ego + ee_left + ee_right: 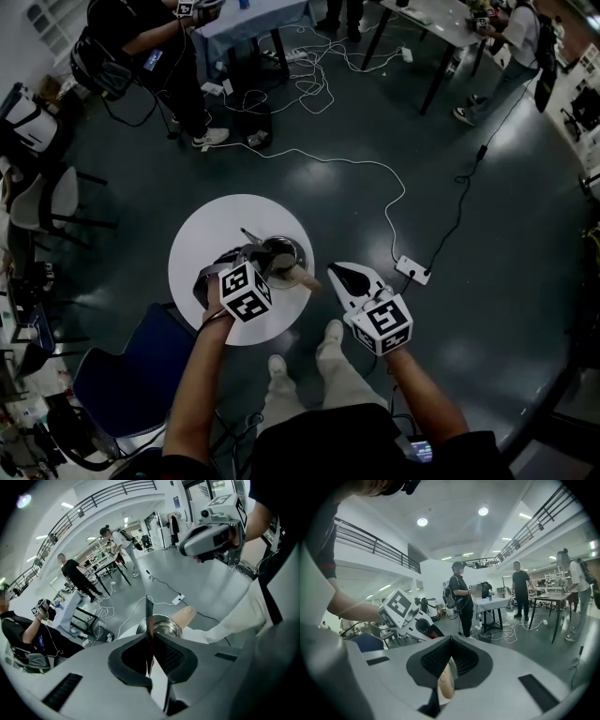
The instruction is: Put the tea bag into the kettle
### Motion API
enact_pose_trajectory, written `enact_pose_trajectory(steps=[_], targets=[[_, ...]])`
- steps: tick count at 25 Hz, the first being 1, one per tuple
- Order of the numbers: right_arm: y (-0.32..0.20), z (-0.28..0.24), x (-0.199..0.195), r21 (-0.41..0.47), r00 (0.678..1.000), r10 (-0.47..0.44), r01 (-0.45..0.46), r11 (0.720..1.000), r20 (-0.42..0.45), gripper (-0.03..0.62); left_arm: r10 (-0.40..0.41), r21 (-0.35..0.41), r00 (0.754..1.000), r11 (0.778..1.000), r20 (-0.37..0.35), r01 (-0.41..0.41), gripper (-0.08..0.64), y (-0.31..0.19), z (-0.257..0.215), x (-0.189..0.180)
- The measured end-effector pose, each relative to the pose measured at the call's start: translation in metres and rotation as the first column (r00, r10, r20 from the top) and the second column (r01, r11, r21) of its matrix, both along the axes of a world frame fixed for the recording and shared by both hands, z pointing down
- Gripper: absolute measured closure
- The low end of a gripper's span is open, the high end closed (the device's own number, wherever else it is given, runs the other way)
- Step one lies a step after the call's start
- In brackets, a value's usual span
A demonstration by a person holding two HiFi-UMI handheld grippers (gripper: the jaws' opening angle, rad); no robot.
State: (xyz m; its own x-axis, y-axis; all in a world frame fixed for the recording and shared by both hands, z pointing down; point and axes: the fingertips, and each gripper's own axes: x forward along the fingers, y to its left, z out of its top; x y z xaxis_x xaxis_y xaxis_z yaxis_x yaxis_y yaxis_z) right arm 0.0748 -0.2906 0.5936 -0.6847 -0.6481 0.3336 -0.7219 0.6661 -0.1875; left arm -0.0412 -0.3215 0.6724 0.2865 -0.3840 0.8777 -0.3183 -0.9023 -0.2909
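**Left tongs clamped on tea bag beside the kettle**

Closest to the head camera, two bare forearms are seen, each ending in a marker cube, the left cube (246,291) over the round white bench (211,230) and the right cube (382,323) off its edge, above the dark floor (487,187).

One container is carried by the bench: a steel kettle (168,618) with a pale wooden handle (185,616) pointing away from the left tongs. Its mouth is uncovered. The inside looks dark and shiny, and no contents can be made out.

The left tongs (150,639) are clenched on the tea bag (148,616), which is seen edge-on as a thin dark strip pinched between the pads and standing up past the tips. The strip is lined up with the near rim of the kettle. Whether it is over the mouth or just short of it cannot be told. The bag is outside the kettle.

The right tongs (450,639) are drawn fully together with nothing gripped. Below their closed tips the wooden handle is glimpsed through the gap in the right gripper view. From the left gripper view these tongs are seen raised, clear of the handle, whose rounded end is free.

A blue chair (131,375) stands beside the bench, and a white power strip (412,270) lies on the floor near the right tongs.
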Motion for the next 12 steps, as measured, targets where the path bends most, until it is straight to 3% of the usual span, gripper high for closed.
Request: enact_pose_trajectory(steps=[6,12], targets=[[-0.002,0.008,0.002,-0.011,1.0,0.004,-0.004,1.0,0.0,0.574,0.047,-0.007,0.996,0.999,0.077,-0.046,0.52,-0.002,0.017,0.003],[-0.005,0.012,0.002,-0.02,1.0,0.004,-0.004,1.0,-0.002,0.574,0.072,-0.024,0.992,0.997,0.108,-0.07,0.52,-0.003,0.031,0.006]])
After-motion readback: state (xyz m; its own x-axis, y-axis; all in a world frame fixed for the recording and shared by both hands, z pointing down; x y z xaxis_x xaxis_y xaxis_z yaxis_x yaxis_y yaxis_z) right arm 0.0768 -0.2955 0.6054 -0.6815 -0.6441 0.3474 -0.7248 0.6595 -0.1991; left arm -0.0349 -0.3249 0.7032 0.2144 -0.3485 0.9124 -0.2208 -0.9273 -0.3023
